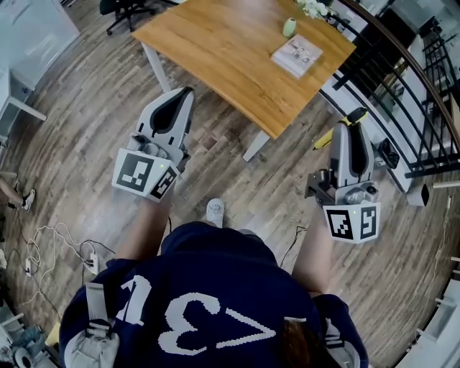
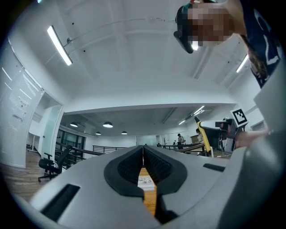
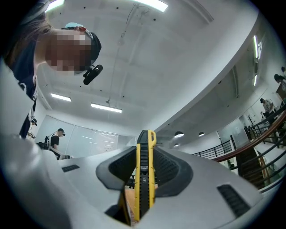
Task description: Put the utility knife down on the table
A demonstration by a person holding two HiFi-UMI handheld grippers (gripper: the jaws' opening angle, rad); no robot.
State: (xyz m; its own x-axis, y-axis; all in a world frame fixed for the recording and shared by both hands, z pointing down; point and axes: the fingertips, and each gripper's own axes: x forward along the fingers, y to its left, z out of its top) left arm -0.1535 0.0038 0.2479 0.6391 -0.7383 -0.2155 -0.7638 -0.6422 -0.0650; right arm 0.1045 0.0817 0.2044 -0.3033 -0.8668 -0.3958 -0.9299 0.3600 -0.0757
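Observation:
A yellow and black utility knife (image 3: 145,179) stands lengthwise between the pads of my right gripper (image 3: 144,154), which is shut on it; the knife's tip pokes out past the jaws. From the head view the right gripper (image 1: 350,128) hangs over the wood floor, right of the table corner, with the knife (image 1: 341,126) sticking out ahead of it. My left gripper (image 1: 181,95) is near the wooden table (image 1: 237,50), short of its near edge. In the left gripper view its jaws (image 2: 143,150) meet with nothing between them. Both grippers point slightly upward.
On the table lie a booklet (image 1: 297,54) and a small green cup (image 1: 289,27). A black railing (image 1: 402,100) runs along the right. An office chair (image 1: 128,10) stands beyond the table's far left. Cables (image 1: 50,248) lie on the floor at lower left.

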